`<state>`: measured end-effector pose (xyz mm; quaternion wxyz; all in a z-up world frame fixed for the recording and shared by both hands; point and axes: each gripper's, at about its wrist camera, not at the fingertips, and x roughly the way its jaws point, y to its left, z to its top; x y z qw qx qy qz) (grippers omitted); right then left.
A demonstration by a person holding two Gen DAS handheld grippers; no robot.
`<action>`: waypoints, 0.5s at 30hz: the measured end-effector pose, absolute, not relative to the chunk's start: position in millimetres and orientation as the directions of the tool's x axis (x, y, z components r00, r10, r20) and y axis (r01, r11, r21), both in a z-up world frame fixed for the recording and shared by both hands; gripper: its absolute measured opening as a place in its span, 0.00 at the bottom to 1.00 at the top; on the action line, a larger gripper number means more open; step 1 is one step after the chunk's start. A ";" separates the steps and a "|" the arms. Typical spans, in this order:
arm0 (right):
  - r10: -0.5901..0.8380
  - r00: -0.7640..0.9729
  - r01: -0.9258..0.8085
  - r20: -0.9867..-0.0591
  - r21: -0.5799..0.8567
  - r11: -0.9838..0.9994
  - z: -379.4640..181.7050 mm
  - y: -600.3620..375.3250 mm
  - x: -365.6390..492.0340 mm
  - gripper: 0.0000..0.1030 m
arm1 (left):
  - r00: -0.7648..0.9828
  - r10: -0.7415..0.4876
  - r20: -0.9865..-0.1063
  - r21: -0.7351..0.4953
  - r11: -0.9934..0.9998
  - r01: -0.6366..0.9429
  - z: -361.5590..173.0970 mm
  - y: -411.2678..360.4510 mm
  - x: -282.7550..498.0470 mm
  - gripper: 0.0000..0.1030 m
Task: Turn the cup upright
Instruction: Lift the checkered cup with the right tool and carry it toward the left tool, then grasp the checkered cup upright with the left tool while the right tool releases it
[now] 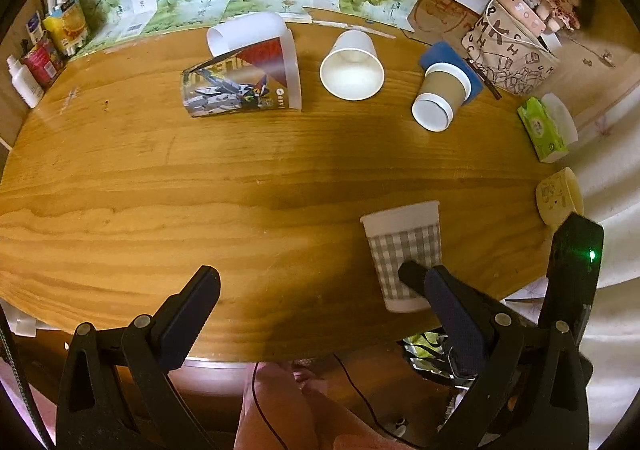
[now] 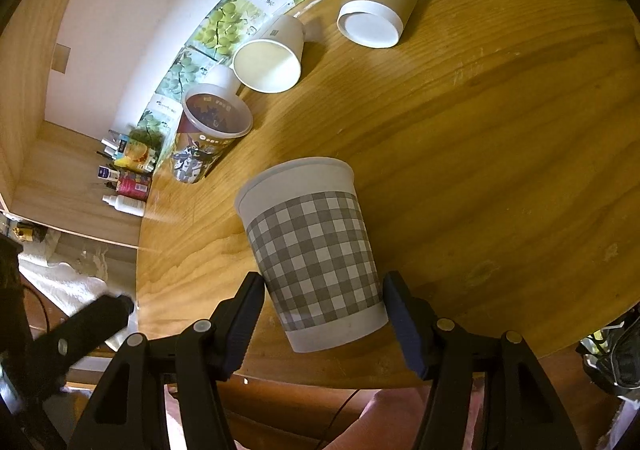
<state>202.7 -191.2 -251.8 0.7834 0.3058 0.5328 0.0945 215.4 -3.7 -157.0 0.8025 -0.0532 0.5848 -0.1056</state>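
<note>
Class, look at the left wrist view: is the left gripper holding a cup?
No. The left gripper is open over bare table; nothing sits between its fingers.

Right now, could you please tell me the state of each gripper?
Left gripper: open, holding nothing.
Right gripper: fingers on either side of the checkered cup; appears shut on it.
</note>
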 end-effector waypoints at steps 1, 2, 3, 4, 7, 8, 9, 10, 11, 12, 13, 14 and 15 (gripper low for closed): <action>0.476 0.413 0.176 -0.776 0.581 0.794 -251.9 -191.2 202.6 0.61 | 0.284 -0.245 -0.927 -0.224 0.969 0.106 -158.7 -4.0 218.4 0.99; 0.479 0.411 0.174 -0.776 0.582 0.794 -252.0 -190.8 202.2 0.61 | 0.277 -0.258 -0.926 -0.238 0.966 0.105 -160.2 -3.5 220.9 0.99; 0.481 0.409 0.172 -0.775 0.583 0.794 -252.1 -190.3 202.0 0.61 | 0.262 -0.280 -0.923 -0.262 0.960 0.103 -162.5 -3.9 223.9 0.99; 0.483 0.407 0.168 -0.775 0.584 0.794 -252.1 -189.8 201.7 0.61 | 0.249 -0.296 -0.922 -0.280 0.955 0.101 -164.5 -4.6 226.6 0.99; 0.488 0.400 0.159 -0.776 0.583 0.797 -252.5 -188.5 200.6 0.61 | 0.206 -0.336 -0.919 -0.324 0.942 0.091 -172.1 -8.0 233.6 0.99; 0.489 0.396 0.156 -0.777 0.582 0.798 -252.5 -187.7 200.3 0.61 | 0.198 -0.342 -0.919 -0.331 0.940 0.088 -173.9 -9.2 235.0 0.99; 0.489 0.394 0.153 -0.778 0.580 0.800 -252.2 -186.9 199.9 0.62 | 0.195 -0.345 -0.918 -0.335 0.938 0.083 -174.8 -10.2 236.1 0.99; 0.489 0.394 0.153 -0.778 0.580 0.800 -252.2 -186.9 199.9 0.63 | 0.187 -0.349 -0.918 -0.341 0.937 0.076 -177.0 -11.3 238.1 0.99; 0.490 0.390 0.147 -0.779 0.578 0.803 -252.3 -185.9 198.7 0.66 | 0.179 -0.353 -0.918 -0.346 0.936 0.073 -178.6 -11.9 239.9 0.99; 0.490 0.389 0.143 -0.780 0.576 0.805 -251.9 -184.9 197.8 0.66 | 0.168 -0.358 -0.919 -0.351 0.934 0.068 -180.8 -12.9 241.3 0.99; 0.489 0.388 0.140 -0.781 0.575 0.806 -251.4 -184.2 197.5 0.66 | 0.158 -0.361 -0.919 -0.355 0.933 0.065 -182.8 -14.1 242.5 0.99; 0.488 0.386 0.135 -0.783 0.572 0.809 -251.0 -183.2 196.9 0.66 | 0.147 -0.367 -0.919 -0.361 0.930 0.062 -185.0 -14.6 243.6 0.99; 0.485 0.384 0.132 -0.785 0.567 0.813 -250.5 -182.5 196.3 0.66 | 0.136 -0.372 -0.918 -0.368 0.928 0.055 -187.7 -15.6 245.2 0.99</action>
